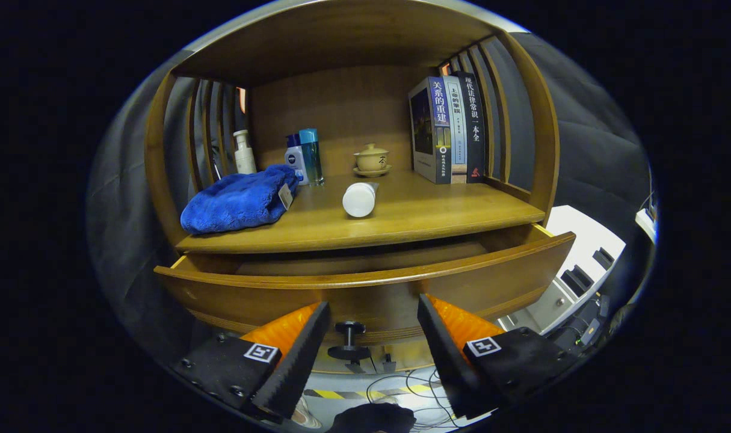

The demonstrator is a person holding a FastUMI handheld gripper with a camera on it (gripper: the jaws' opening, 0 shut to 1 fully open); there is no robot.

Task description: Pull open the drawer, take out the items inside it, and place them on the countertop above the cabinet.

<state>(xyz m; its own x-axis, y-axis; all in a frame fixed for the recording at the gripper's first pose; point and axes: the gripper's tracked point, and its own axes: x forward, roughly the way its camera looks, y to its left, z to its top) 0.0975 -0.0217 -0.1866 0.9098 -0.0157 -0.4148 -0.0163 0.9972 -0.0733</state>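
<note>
Facing the curved wooden drawer (365,288), the tool (374,346) is seen spread wide and empty, with the small black round knob (349,340) between its fingers and untouched. The drawer is judged pulled out; its inside is hidden behind the front panel, so what remains there cannot be told. The tool would best be lifted over the front edge before anything is reached for. On the wooden bench (437,210) above, a white cylindrical tube (360,199) lies on its side, its long axis running front to back and its flat cap end pointing at the tool, just beside a folded blue plush towel (239,201).
</note>
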